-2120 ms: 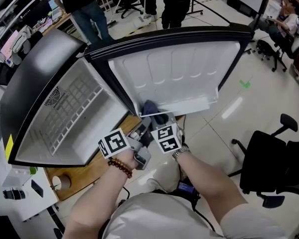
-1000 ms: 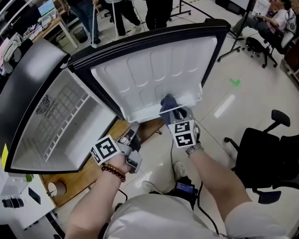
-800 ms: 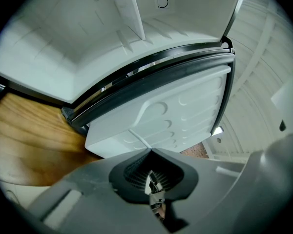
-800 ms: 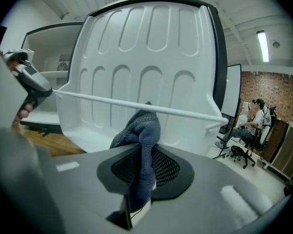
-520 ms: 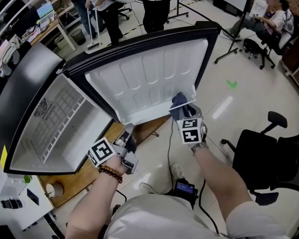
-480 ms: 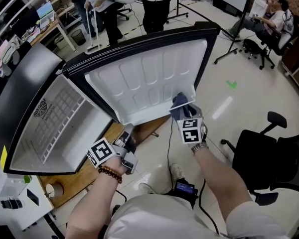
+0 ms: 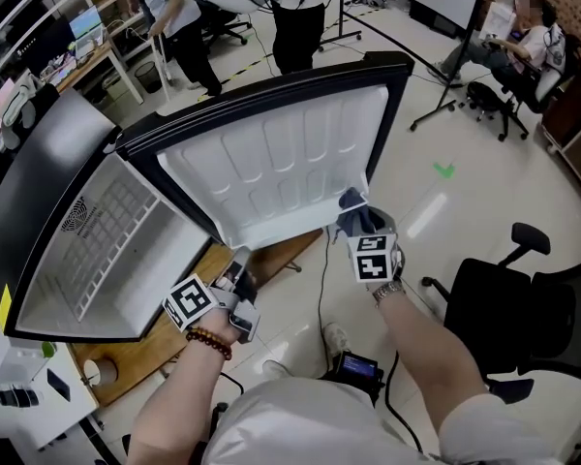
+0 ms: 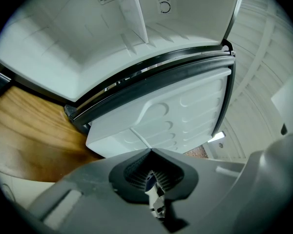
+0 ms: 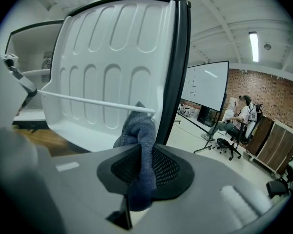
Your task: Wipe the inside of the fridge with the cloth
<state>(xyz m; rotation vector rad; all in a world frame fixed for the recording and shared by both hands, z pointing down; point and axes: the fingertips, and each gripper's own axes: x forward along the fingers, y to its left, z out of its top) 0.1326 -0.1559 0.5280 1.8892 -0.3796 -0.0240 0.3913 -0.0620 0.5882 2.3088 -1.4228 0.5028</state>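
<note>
The small fridge [image 7: 73,177] stands open, its white door [image 7: 281,158] swung wide. My right gripper [image 7: 360,223] is shut on a blue-grey cloth [image 9: 139,130], which sticks out past the jaws. The cloth [image 7: 353,216] sits at the lower outer corner of the door's inner face, beside the white rail [image 9: 93,100] of the door shelf. My left gripper [image 7: 234,281] is shut with nothing in it, low near the fridge's bottom front corner. In the left gripper view the door [image 8: 180,113] and the fridge's white inside [image 8: 63,33] lie ahead.
A wooden board [image 7: 174,323] lies under the fridge. A black office chair [image 7: 508,303] stands at the right. People stand beyond the fridge [image 7: 295,8], and one sits at the far right [image 7: 523,37]. A cable [image 7: 321,279] runs across the floor below the door.
My right gripper and the cloth have slid right along the bottom of the door's inner face, from near its middle to its outer corner. The left gripper has stayed put.
</note>
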